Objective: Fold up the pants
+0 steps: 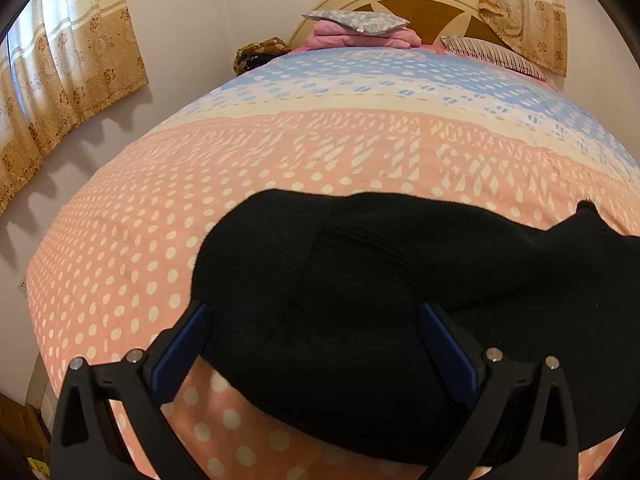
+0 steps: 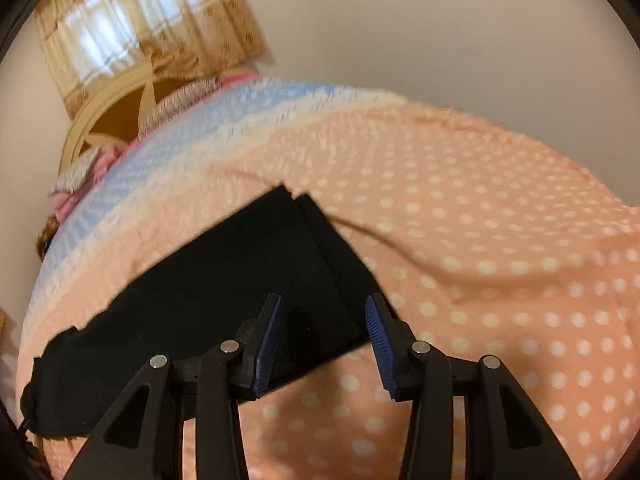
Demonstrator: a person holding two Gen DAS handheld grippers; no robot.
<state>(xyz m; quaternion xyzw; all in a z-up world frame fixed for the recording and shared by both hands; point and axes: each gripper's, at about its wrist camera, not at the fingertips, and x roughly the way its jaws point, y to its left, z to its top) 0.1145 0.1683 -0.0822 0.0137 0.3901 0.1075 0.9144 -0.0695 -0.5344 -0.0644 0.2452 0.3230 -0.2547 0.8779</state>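
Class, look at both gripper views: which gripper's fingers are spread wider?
The left gripper: its fingers straddle a broad stretch of the black pants. The right gripper stands open more narrowly over the pants' edge.

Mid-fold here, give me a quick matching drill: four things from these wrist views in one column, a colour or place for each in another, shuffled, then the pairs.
Things:
1. pants
2. bedspread
3. headboard
4. curtain

Descriptions:
A. pink with white dots
B. black, lying on the bed
C. tan, floral, hanging at left
D. cream rim, wood panels, far end

Pairs: 1-B, 2-A, 3-D, 4-C
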